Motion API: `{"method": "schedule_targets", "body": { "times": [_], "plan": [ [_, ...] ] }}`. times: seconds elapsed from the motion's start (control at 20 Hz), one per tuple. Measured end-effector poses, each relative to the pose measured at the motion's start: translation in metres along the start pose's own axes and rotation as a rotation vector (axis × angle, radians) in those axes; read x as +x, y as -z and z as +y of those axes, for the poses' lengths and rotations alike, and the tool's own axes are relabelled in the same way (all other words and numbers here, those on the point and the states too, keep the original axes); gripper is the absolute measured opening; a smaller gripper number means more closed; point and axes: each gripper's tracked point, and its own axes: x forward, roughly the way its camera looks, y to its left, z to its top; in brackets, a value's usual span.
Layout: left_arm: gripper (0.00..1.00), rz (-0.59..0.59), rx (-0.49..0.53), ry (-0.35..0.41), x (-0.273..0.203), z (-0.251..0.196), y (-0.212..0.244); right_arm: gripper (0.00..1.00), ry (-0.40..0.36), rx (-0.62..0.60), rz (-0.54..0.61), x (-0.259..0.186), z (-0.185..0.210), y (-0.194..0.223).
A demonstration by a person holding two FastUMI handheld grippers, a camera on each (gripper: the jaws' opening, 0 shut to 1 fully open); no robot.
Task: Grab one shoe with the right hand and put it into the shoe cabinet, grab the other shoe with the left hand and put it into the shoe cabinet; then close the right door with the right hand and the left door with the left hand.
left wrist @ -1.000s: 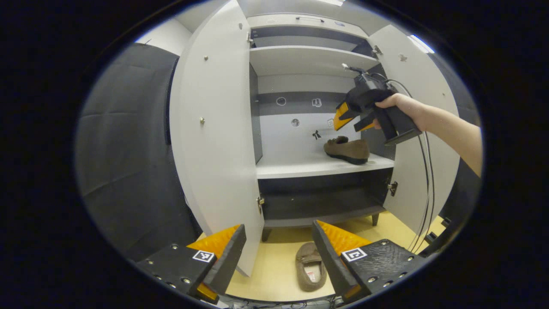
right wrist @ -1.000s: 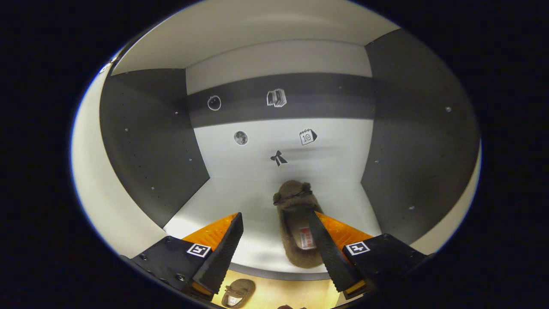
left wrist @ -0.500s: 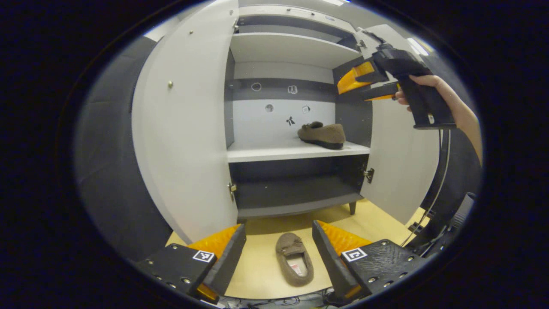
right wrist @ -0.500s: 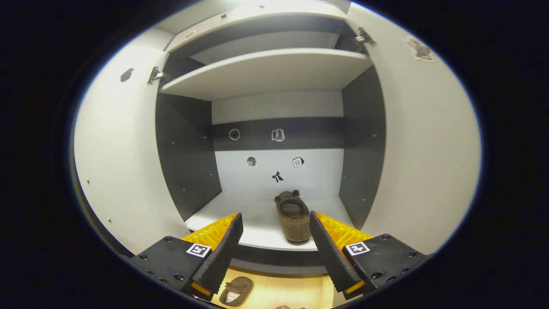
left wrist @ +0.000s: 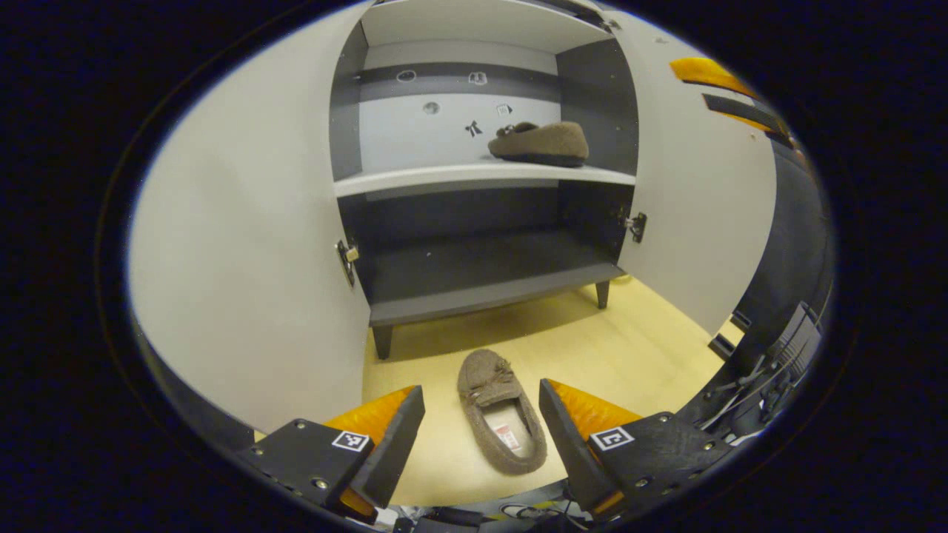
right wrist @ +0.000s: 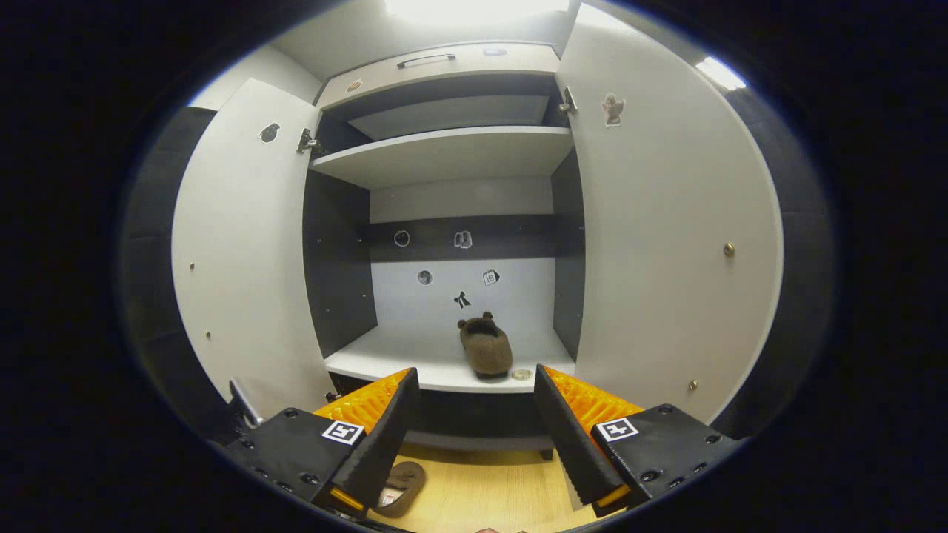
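The fuzzy slipper (left wrist: 500,411) on the floor is being lined up between the wide-open left claw (left wrist: 480,437) — soft, light, squashy — best pinched at its side wall.

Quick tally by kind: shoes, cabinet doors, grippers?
Shoes: 2, one on the shelf, one on the floor
Cabinet doors: 2, left door and right door, both open
Grippers: 2, left gripper, right gripper
Total: 6
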Motion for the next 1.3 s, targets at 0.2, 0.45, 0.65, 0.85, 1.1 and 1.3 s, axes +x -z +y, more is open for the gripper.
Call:
{"method": "schedule_targets", "body": {
  "times": [0.2, 0.45, 0.65, 0.85, 1.1, 1.3],
  "plan": [
    [0.92, 0.125, 0.062, 0.024, 0.033, 0.001, 0.037, 0.98, 0.061, 0.031, 0.014, -0.03, -0.019, 0.023],
    [0.92, 0.233, 0.137, 0.028, 0.067, 0.007, 0.074, 0.98, 0.157, 0.056, -0.01, -0.064, -0.047, 0.031],
    [0.92, 0.286, 0.112, 0.025, 0.093, 0.013, 0.089, 0.98, 0.25, 0.053, 0.023, -0.091, -0.076, 0.045],
    [0.92, 0.324, 0.09, 0.018, 0.117, 0.021, 0.096, 0.98, 0.355, 0.05, 0.067, -0.116, -0.107, 0.055],
    [0.76, 0.375, -0.055, 0.079, 0.138, 0.012, 0.105, 0.98, 0.488, 0.019, 0.13, -0.158, -0.15, 0.056],
    [0.38, 0.393, -0.201, 0.124, 0.147, 0.005, 0.106, 0.98, 0.619, 0.037, 0.137, -0.188, -0.187, 0.048]
  ]
}}
